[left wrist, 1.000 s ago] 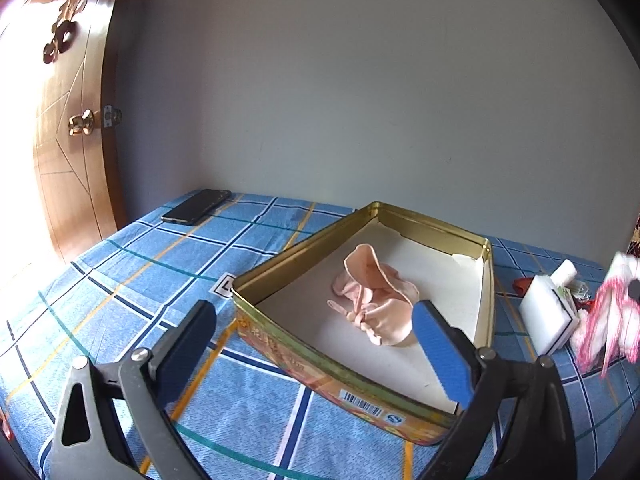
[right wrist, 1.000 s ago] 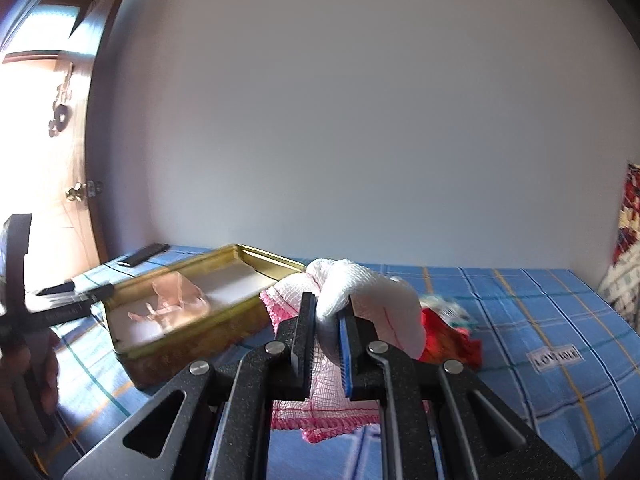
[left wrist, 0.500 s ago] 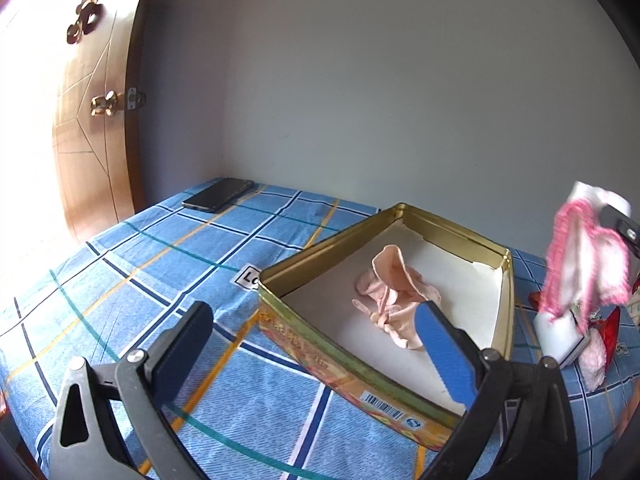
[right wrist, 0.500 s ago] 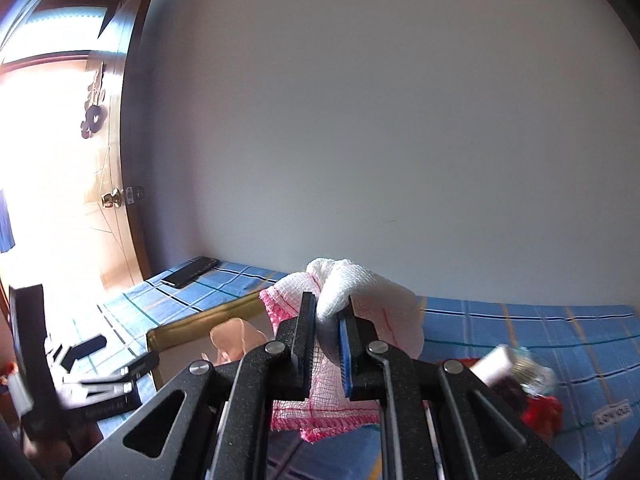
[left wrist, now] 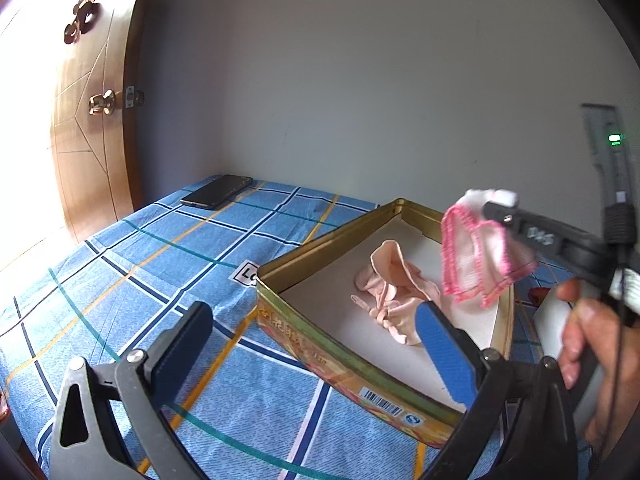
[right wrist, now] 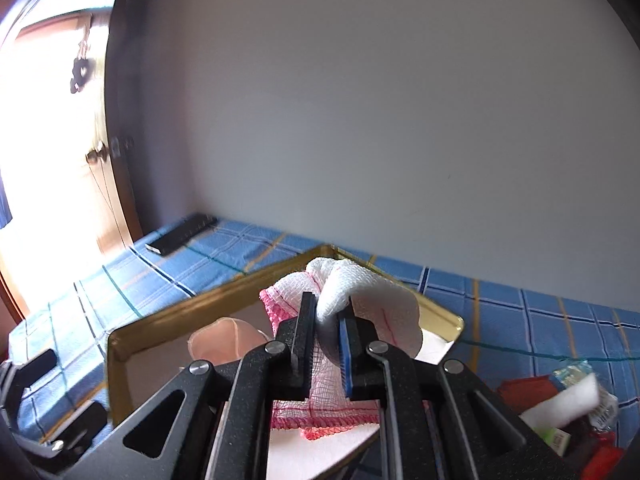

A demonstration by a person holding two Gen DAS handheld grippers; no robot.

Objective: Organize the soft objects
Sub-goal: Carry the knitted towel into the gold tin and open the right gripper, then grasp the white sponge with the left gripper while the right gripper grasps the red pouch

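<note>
An open gold tin [left wrist: 320, 240] lies on the blue checked bedsheet, with a peach cloth [left wrist: 394, 292] crumpled inside it. My left gripper [left wrist: 316, 352] is open and holds nothing, low in front of the tin's near corner. My right gripper [left wrist: 496, 210] is shut on a white mesh cloth with pink edging [left wrist: 476, 256], which hangs above the tin's right side. In the right wrist view the fingers of the right gripper [right wrist: 326, 312] pinch the white cloth [right wrist: 360, 288] over the tin [right wrist: 200, 308], with the peach cloth [right wrist: 228, 340] to the left below it. A hand [left wrist: 592, 332] grips the right handle.
A black phone [left wrist: 218, 192] lies at the far left corner of the bed beside a wooden door [left wrist: 92, 120]. A grey wall backs the bed. Red and white packets [right wrist: 568, 400] lie on the sheet right of the tin.
My right gripper has carried the white cloth leftward from beside the packets to above the tin. The left gripper has stayed in place, still open.
</note>
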